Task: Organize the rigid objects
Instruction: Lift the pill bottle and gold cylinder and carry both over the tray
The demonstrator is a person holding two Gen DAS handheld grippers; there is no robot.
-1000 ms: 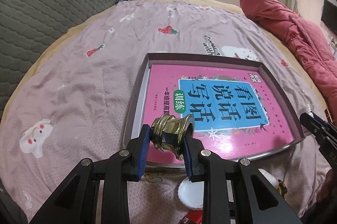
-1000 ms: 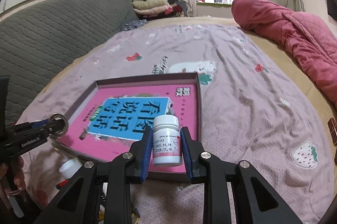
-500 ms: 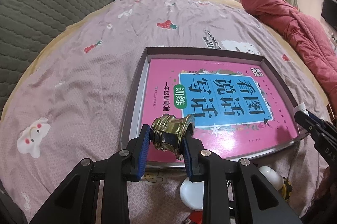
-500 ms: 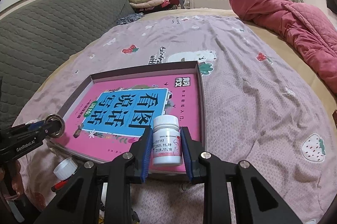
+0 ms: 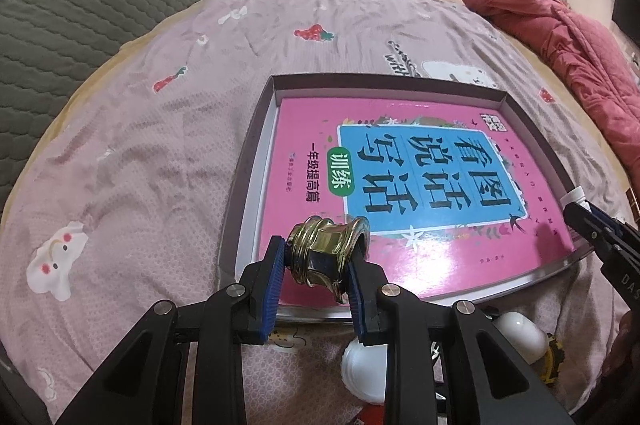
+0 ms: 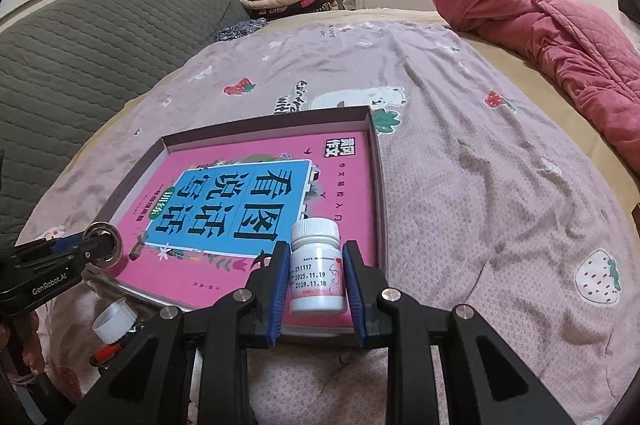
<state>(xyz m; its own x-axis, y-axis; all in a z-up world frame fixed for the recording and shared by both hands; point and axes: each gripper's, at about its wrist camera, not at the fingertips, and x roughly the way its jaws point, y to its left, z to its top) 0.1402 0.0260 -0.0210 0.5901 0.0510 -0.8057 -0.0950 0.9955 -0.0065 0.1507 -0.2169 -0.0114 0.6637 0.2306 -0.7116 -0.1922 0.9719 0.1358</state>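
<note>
My left gripper (image 5: 318,257) is shut on a shiny brass fitting (image 5: 326,251), held over the near left edge of a shallow dark-rimmed box (image 5: 256,153). Inside the box lies a pink book with a blue title panel (image 5: 420,177). In the right wrist view my right gripper (image 6: 316,273) is shut on an upright white pill bottle (image 6: 318,269) over the box's near right corner (image 6: 380,185). The left gripper with the brass fitting (image 6: 102,245) shows at the left of that view. The right gripper's tip with the bottle cap (image 5: 574,195) shows at the right of the left wrist view.
A pink patterned bedsheet (image 5: 160,145) covers the bed. White round objects (image 5: 366,365) and a small yellow item (image 5: 554,357) lie below the box's near edge; a white cap (image 6: 114,319) and a red-tipped item (image 6: 108,349) too. A red quilt (image 6: 560,37) lies at the right, a grey headboard (image 6: 80,57) at the left.
Both views have crept slightly closer to the box, which now fills more of each frame. Both grips are unchanged.
</note>
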